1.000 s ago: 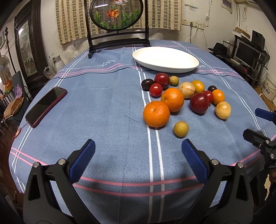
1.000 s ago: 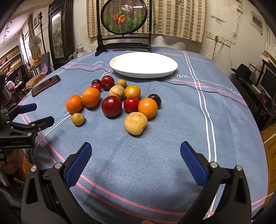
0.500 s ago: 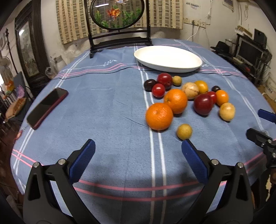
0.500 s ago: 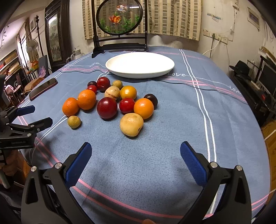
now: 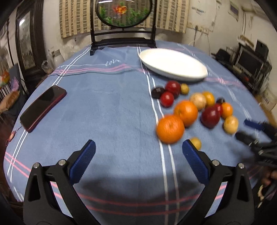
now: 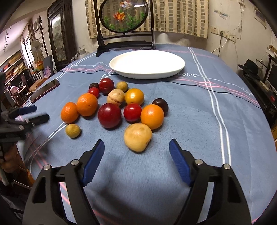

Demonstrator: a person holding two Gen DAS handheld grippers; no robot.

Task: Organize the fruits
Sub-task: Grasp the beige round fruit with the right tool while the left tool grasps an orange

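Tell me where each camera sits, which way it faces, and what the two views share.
Left wrist: on the left gripper, looking down across the tablecloth toward the fruit pile and white plate; the right gripper shows blurred at right.
Right wrist: on the right gripper, its jaws closing with nothing between them, facing the tan fruit; the left gripper shows at left.
Shared: plate, fruits, phone, round fish screen.

Both wrist views look down and forward over their own gripper, close above the counter (image 5: 107, 107); both share the fruit cluster (image 6: 114, 107) and white plate (image 6: 147, 64) ahead.
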